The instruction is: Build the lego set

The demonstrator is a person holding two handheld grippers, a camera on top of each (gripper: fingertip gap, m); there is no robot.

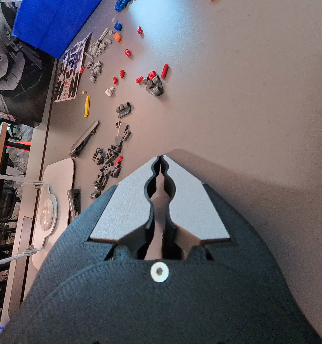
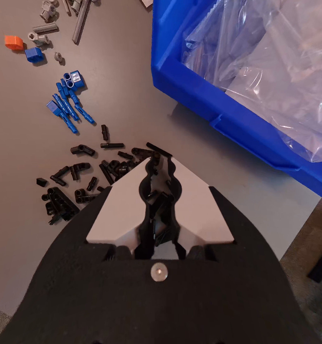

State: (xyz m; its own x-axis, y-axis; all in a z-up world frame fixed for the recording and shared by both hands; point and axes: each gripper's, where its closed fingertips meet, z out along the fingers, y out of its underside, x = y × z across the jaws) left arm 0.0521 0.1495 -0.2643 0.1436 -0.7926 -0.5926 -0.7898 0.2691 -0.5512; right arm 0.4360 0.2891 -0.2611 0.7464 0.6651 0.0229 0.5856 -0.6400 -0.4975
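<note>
My left gripper (image 1: 160, 158) is shut with nothing between its pads, and hovers over a bare part of the grey table (image 1: 231, 111). The nearest things are dark grey connectors (image 1: 108, 163) with one red pin to its left. My right gripper (image 2: 160, 159) stands narrowly open over a pile of black pins and beams (image 2: 109, 171). One arm of a black bent beam (image 2: 155, 158) lies between its tips against the left pad. A strip of table shows between the beam and the right pad. A black axle (image 2: 159, 149) lies just beyond the tips.
A blue bin (image 2: 212, 96) holding clear plastic bags stands to the right of the right gripper. Blue pins (image 2: 68, 106), an orange piece (image 2: 13, 42) and grey parts (image 2: 80, 24) lie farther off. In the left wrist view, red pins (image 1: 163, 70), a yellow axle (image 1: 87, 106) and a sticker sheet (image 1: 70, 68) lie ahead. Spacing between my two grippers at the tips: around 40 cm.
</note>
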